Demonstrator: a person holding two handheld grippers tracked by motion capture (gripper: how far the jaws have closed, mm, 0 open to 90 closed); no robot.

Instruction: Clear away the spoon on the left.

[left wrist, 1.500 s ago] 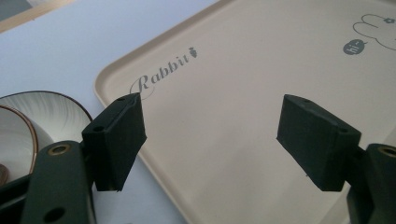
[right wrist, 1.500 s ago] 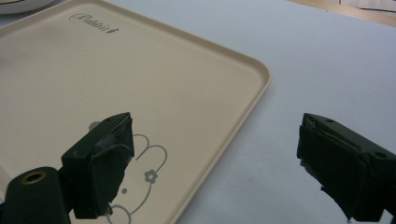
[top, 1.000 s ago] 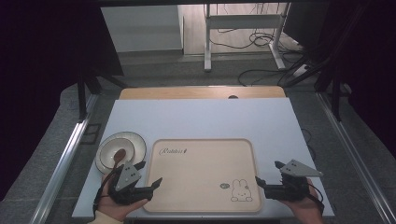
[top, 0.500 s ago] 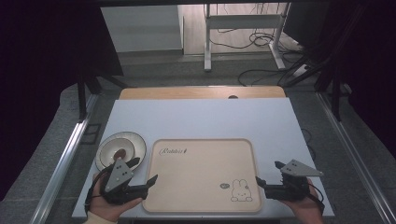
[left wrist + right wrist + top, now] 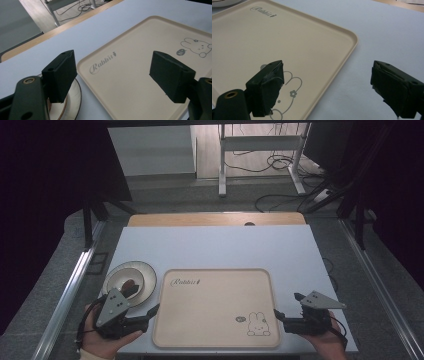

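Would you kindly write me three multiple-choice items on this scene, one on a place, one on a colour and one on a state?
1. Where does the plate lie?
A. on the tray
B. on the table, left of the tray
C. on the floor

2. What colour is the tray?
A. beige
B. red
C. green

3. How do the jaws of the left gripper stand?
A. shut on the plate
B. shut on the tray's rim
C. wide apart, holding nothing

Answers:
1 B: the high view shows the plate on the table beside the tray's left edge.
2 A: the tray is pale beige, with a rabbit drawing.
3 C: the left gripper view shows a broad gap between the jaws, tray and plate lying beyond them.
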